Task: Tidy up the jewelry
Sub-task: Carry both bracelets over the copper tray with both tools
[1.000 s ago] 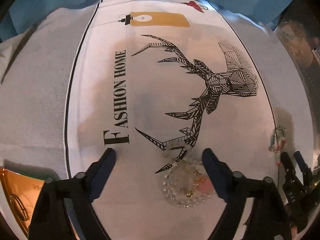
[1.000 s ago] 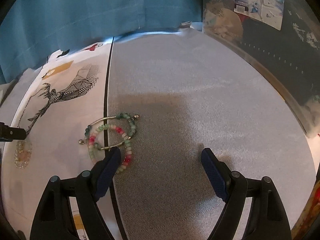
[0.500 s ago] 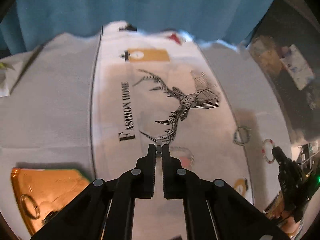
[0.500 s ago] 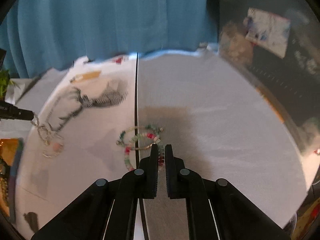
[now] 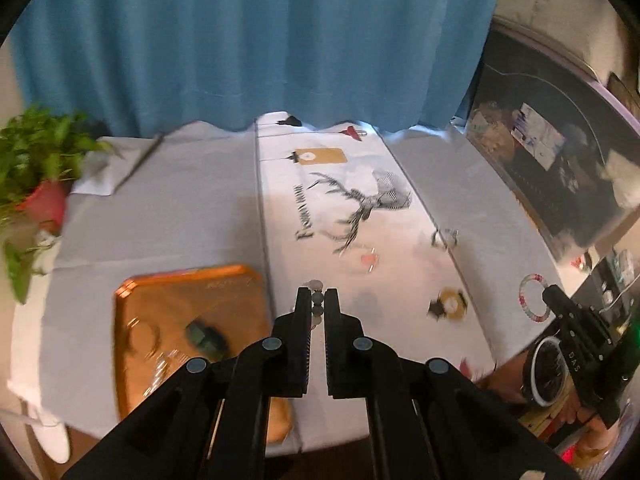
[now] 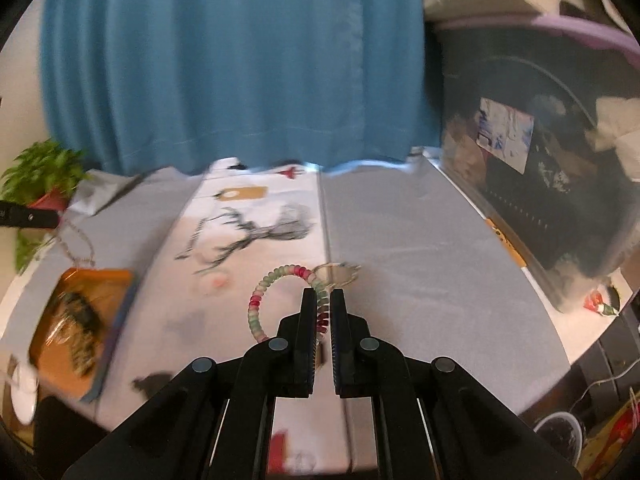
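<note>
My left gripper (image 5: 317, 300) is shut on a string of pale beads (image 5: 318, 285), held high above the deer-print cloth (image 5: 320, 216). From the right wrist view, that string (image 6: 78, 240) dangles from the left gripper (image 6: 40, 218) over the orange tray (image 6: 80, 320). The right gripper (image 6: 325, 304) is shut on a red, green and white bead bracelet (image 6: 276, 274), lifted off the table; the same bracelet (image 5: 534, 298) also shows in the left wrist view. A pink-centred piece (image 5: 366, 258) and a wire ring (image 6: 338, 274) lie on the cloth.
The orange tray (image 5: 180, 304) at front left holds several small pieces. A potted plant (image 5: 36, 168) stands at the far left, with a blue curtain (image 5: 260, 40) behind the table. Dark clutter (image 5: 540, 168) borders the right edge. A person's wrist with a watch (image 5: 548, 376) is at lower right.
Both grippers have closed, the left on the pale beads and the right on the coloured bracelet. Both have risen well above the cloth, so much more of the table shows.
</note>
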The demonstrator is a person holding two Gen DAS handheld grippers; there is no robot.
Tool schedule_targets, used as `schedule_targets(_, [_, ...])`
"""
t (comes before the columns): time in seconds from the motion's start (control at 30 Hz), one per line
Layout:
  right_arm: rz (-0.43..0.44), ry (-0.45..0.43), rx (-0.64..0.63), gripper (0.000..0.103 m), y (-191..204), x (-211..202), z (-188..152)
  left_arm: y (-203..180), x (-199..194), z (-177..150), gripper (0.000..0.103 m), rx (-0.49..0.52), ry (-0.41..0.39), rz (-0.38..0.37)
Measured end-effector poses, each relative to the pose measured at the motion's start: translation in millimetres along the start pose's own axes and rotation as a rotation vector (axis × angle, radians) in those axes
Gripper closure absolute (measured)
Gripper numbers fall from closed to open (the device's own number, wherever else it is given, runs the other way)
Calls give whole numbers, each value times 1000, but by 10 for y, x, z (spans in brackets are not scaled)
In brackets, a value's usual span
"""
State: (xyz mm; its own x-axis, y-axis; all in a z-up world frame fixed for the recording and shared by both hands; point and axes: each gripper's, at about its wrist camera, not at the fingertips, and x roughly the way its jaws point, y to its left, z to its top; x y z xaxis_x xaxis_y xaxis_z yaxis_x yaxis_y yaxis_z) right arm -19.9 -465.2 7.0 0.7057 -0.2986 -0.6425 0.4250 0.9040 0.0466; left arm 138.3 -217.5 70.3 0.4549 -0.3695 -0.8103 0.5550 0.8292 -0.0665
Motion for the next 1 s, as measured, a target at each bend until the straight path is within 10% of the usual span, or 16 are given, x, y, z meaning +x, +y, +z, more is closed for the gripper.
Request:
schedule_targets(0.57, [263,24,-98,96,1176,-1449,-1199,170,-1326,-1760,99,-33,-86,108])
schedule_targets(1.0, [319,34,-190,96,1526,-1875,-1542,77,-1387,-2220,99,-34,-84,112])
